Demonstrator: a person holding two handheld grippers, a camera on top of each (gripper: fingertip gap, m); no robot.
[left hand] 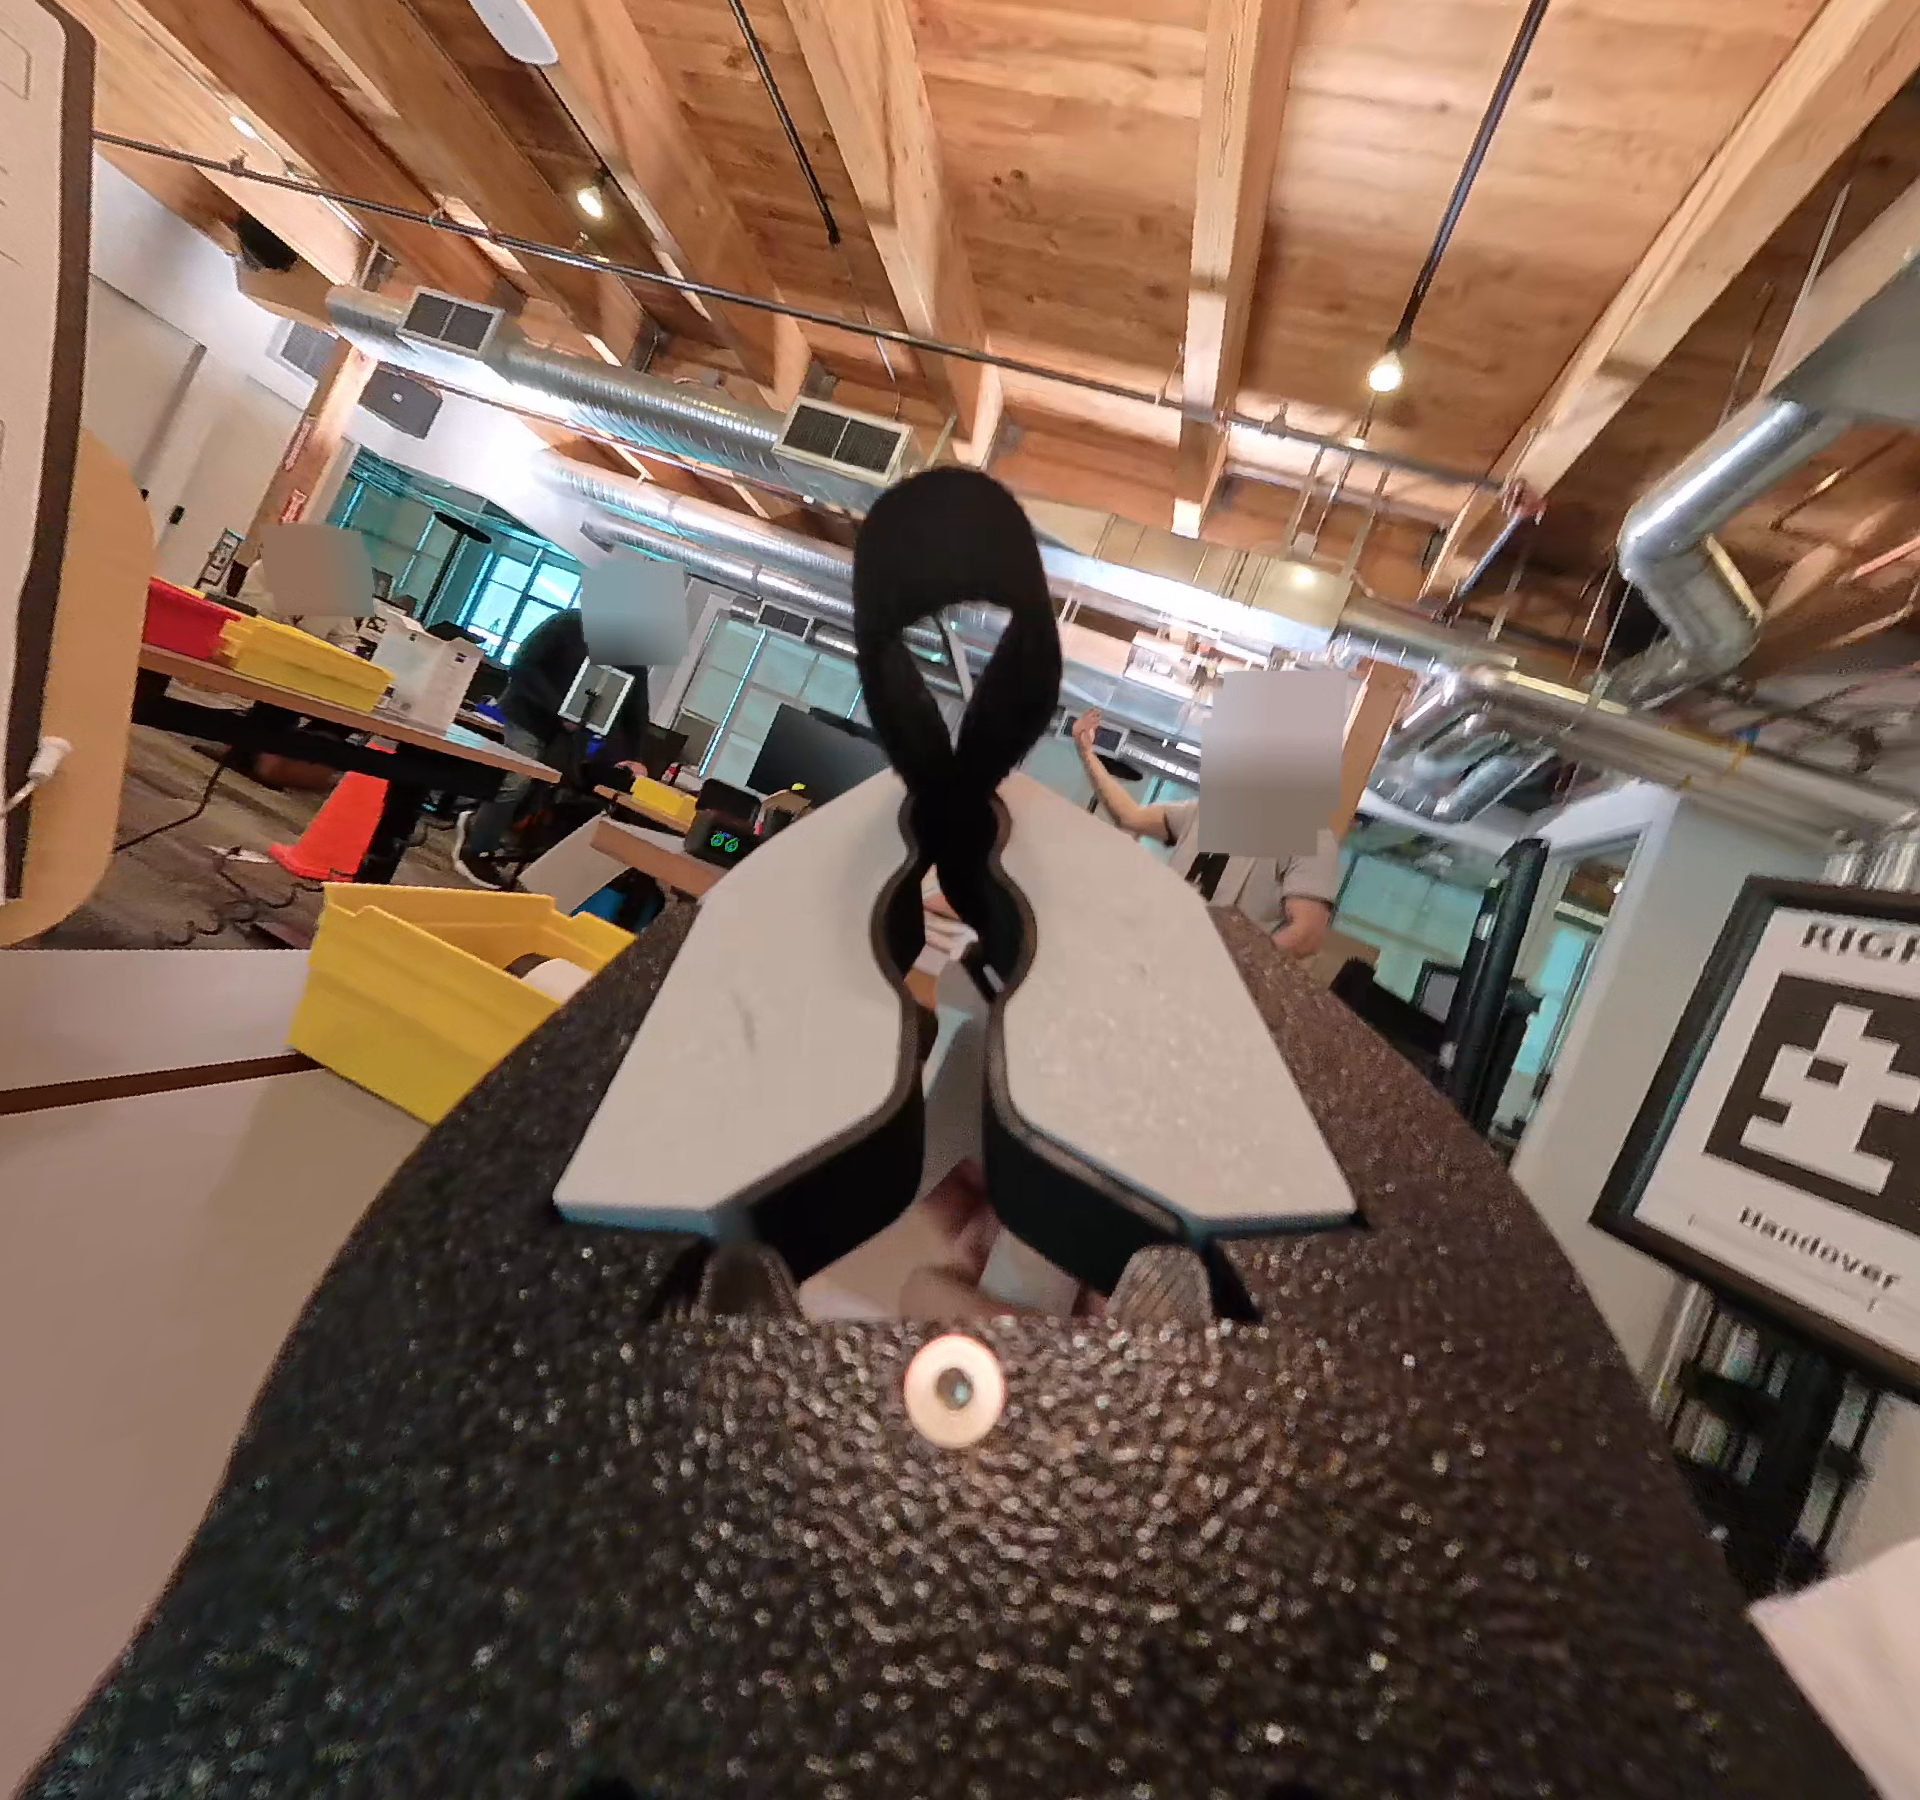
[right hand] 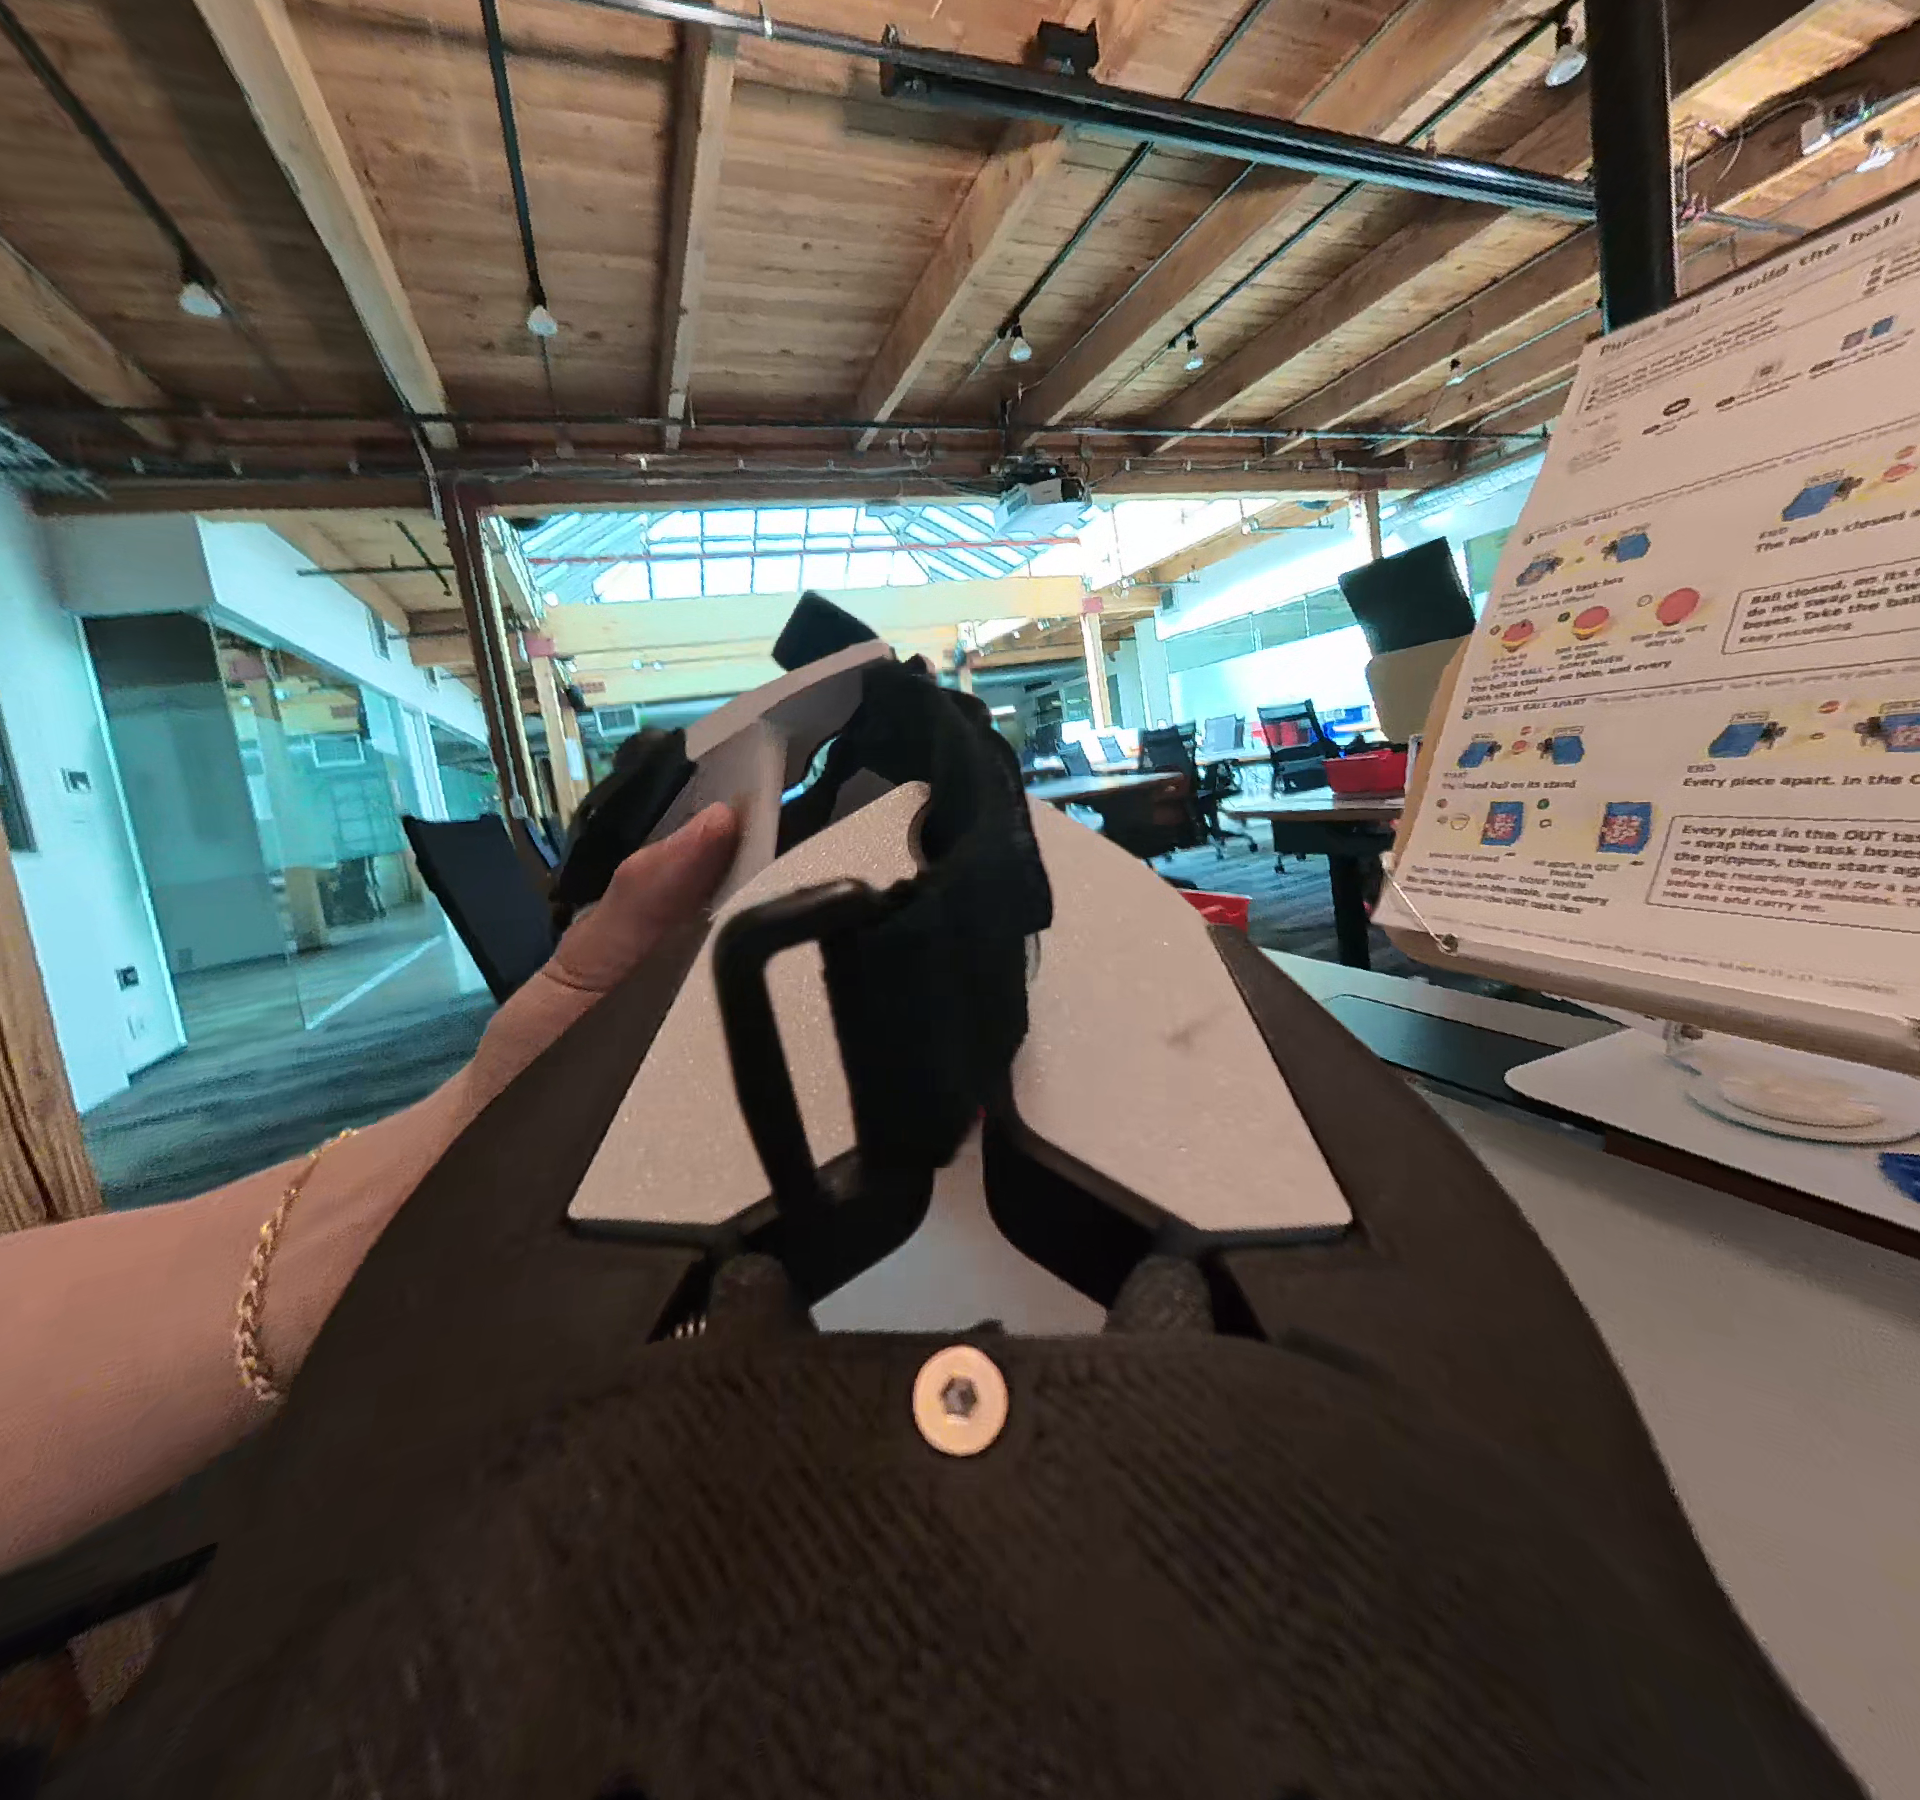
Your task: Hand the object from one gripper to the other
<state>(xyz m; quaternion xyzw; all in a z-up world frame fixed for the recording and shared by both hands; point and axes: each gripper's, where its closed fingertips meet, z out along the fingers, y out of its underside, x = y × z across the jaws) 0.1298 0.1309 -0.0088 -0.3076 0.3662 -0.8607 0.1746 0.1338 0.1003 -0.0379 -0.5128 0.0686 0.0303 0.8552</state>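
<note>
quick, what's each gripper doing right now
left gripper: shut on the black strap.
right gripper: black strap lies between its fingers; cannot tell if clamped.

Black textured gripper [left hand: 954, 877] bodies, grey fingers [left hand: 769, 1002], gold bracelet [right hand: 272, 1262]

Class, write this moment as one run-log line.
left gripper: shut on black strap | right gripper: on strap too | handover: mid-transfer

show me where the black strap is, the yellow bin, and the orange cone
black strap [left hand: 951, 597], left wrist view, on the loop's band above the left tool's tips.
yellow bin [left hand: 416, 1002], left wrist view, on its near side wall.
orange cone [left hand: 348, 820], left wrist view, on the middle of its body.
</note>
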